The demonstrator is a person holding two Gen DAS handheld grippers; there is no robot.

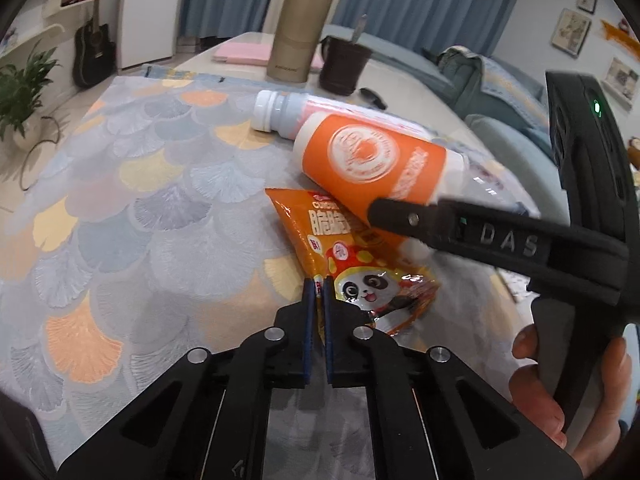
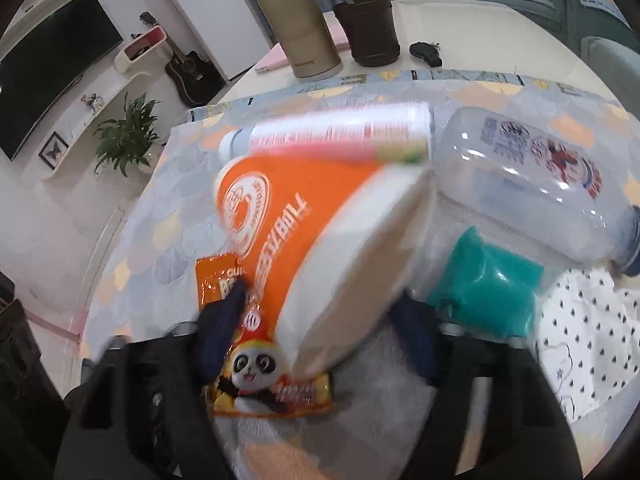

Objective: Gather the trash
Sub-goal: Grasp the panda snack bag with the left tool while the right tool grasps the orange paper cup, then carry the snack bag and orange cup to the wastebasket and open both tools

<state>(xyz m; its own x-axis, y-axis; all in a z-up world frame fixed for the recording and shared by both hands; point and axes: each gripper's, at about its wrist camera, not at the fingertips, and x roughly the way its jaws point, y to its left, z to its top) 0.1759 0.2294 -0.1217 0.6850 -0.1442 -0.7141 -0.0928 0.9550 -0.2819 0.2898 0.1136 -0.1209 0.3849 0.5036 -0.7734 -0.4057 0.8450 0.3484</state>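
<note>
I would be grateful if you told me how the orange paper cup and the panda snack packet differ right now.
The orange paper cup is a rigid cone, tipped on its side between the right gripper's fingers; the panda snack packet is a flat, crinkled foil pouch lying on the tablecloth. The cup bears a white round logo; the packet shows a cartoon panda. The left gripper pinches the packet's edge, while the cup overlaps the packet's top. Both are mainly orange.
</note>
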